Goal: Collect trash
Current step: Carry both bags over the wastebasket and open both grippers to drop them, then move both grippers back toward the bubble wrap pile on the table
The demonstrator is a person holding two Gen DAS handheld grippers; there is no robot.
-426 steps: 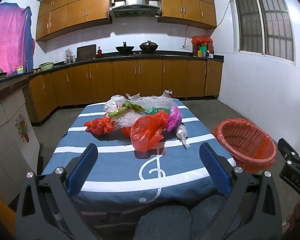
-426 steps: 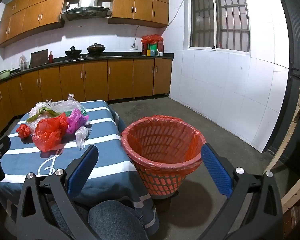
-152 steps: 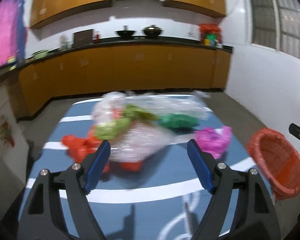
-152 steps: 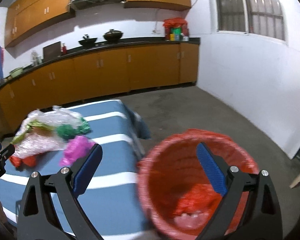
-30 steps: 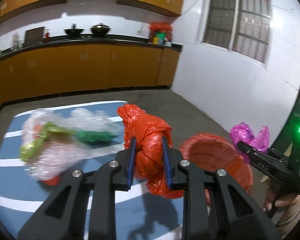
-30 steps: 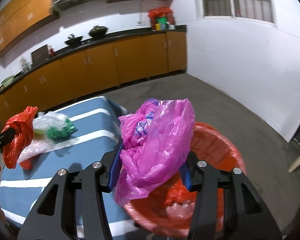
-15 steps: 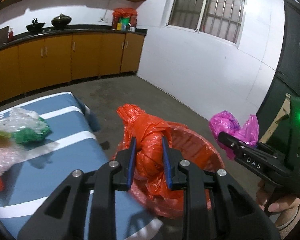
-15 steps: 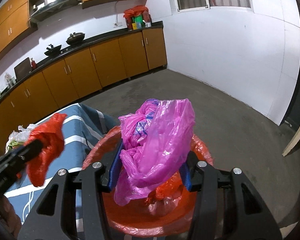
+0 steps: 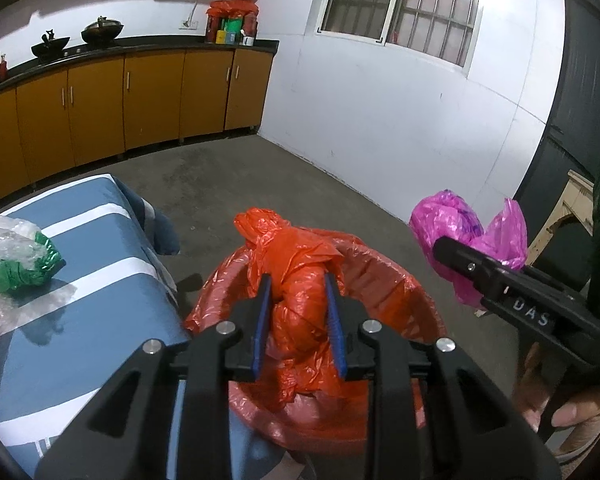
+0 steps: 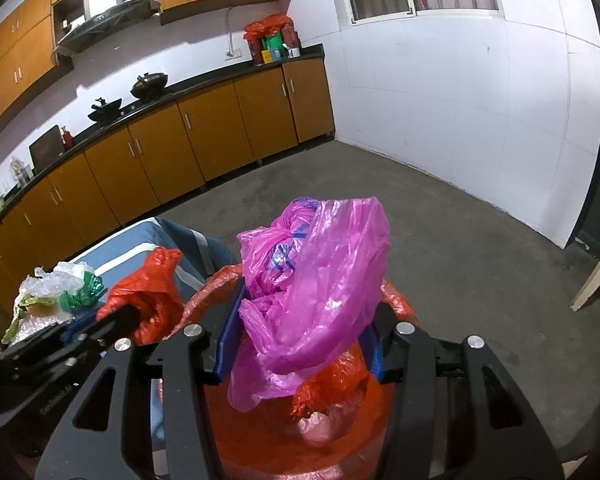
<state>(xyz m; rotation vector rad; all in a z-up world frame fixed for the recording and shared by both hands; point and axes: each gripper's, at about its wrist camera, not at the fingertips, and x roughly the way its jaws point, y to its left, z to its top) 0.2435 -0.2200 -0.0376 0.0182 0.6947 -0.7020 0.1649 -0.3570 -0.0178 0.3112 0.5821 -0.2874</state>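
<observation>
On grey concrete floor (image 9: 236, 176), striped table (image 9: 100, 320)

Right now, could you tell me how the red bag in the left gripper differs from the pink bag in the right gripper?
The red bag is opaque orange-red and twisted into a tight bundle; the pink bag is translucent magenta with blue print, and billows loosely. The left gripper holds its bag between narrow jaws, while the right gripper spans a bulkier wad. Both are crumpled plastic over the red-lined basket, still between the pads as both sets of jaws are opening.
</observation>
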